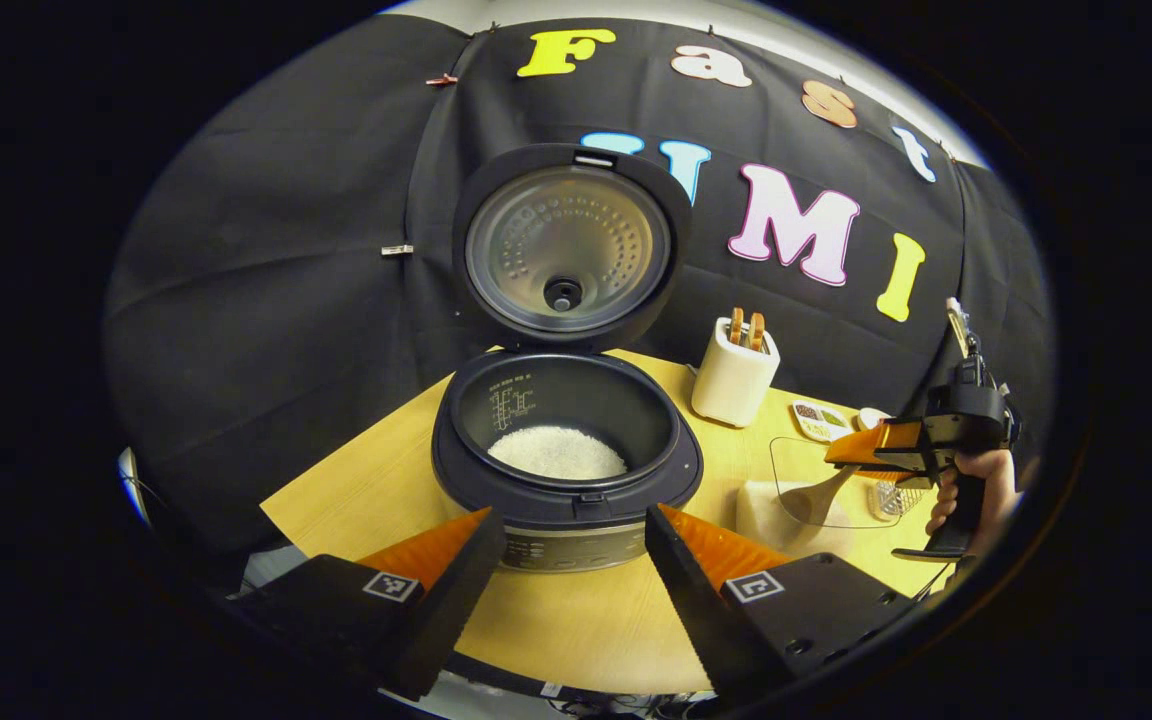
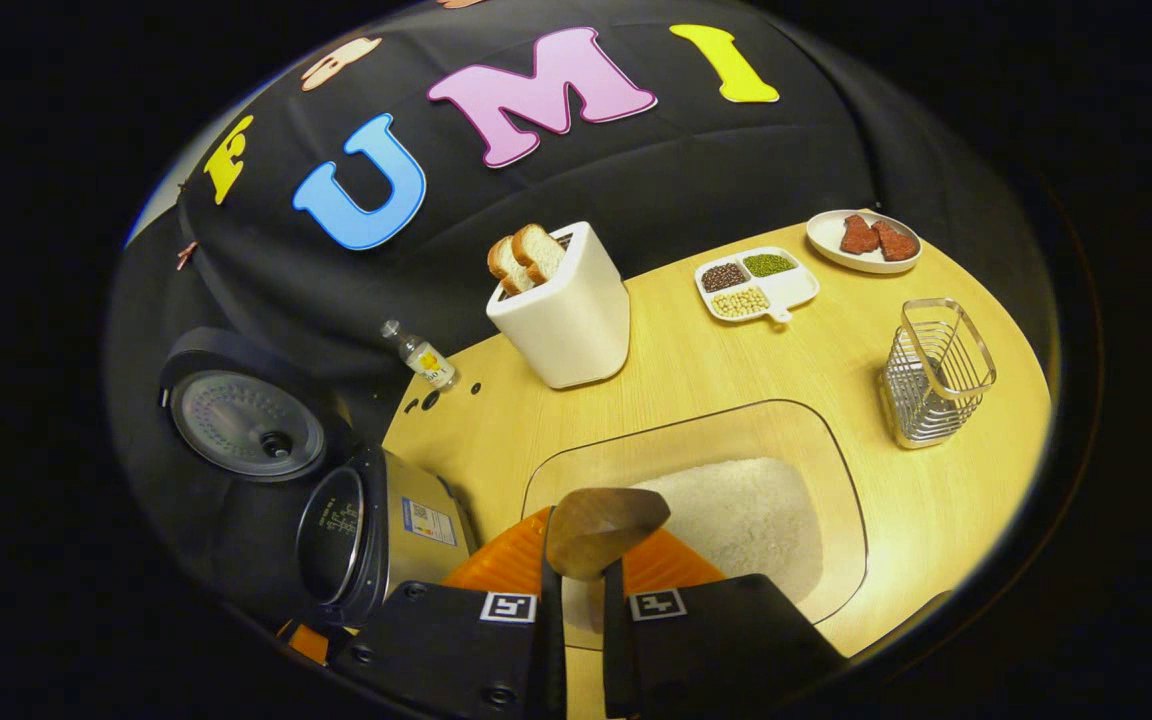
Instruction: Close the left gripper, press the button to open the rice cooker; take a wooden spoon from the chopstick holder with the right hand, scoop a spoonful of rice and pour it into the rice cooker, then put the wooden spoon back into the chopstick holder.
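Gripping the wooden spoon [image 2: 604, 532], right tongs [image 2: 581, 600] hover over rice [image 2: 746, 520].

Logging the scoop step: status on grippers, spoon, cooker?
Left gripper open, facing open rice cooker. Right gripper shut on wooden spoon, over clear rice container. Chopstick holder unobstructed.

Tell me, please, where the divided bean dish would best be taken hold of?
Probably by the small tab handle of the divided bean dish, coming in low from the side facing the glass rice bowl. The tab sticks out flat past the rim, while the rest is wide, shallow and holds loose beans.
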Demonstrator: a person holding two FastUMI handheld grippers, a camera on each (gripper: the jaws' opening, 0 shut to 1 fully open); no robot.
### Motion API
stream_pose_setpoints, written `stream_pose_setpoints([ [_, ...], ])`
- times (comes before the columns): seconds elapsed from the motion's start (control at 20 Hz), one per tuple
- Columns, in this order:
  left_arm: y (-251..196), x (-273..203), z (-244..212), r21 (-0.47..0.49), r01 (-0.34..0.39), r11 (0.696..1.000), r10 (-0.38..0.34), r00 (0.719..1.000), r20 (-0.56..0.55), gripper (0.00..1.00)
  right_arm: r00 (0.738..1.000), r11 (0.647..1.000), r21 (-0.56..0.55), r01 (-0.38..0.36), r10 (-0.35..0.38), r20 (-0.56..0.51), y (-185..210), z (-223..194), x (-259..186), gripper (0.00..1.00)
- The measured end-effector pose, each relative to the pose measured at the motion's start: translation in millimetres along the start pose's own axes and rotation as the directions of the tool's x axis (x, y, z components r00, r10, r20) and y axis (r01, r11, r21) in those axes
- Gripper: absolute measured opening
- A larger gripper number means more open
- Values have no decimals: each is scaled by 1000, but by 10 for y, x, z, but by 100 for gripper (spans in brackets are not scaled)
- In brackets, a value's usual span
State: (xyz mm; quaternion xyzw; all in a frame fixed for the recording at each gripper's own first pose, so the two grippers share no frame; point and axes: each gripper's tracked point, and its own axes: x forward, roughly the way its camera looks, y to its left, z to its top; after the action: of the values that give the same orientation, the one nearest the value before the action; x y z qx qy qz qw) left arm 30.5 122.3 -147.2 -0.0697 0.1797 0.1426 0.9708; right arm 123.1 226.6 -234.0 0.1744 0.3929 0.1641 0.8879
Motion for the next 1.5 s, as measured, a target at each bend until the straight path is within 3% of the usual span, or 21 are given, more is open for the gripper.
stream_pose_setpoints([
  [0.35,197,-74,-49,-2,-32,999,32,999,-7,95,999,993,111,-34,35,0,62,121,19,19],
  [0.85,78,9,201,56,4,998,-5,1000,15,95,999,939,344,-4,-9,34,-395,305,-67,19],
  [1.2,-39,27,384,82,40,996,-44,998,50,95,996,843,538,-23,-26,83,-669,613,-267,19],
  [1.5,2,-33,372,28,52,998,-53,997,59,95,991,747,656,-104,22,131,-523,852,-435,19],
])
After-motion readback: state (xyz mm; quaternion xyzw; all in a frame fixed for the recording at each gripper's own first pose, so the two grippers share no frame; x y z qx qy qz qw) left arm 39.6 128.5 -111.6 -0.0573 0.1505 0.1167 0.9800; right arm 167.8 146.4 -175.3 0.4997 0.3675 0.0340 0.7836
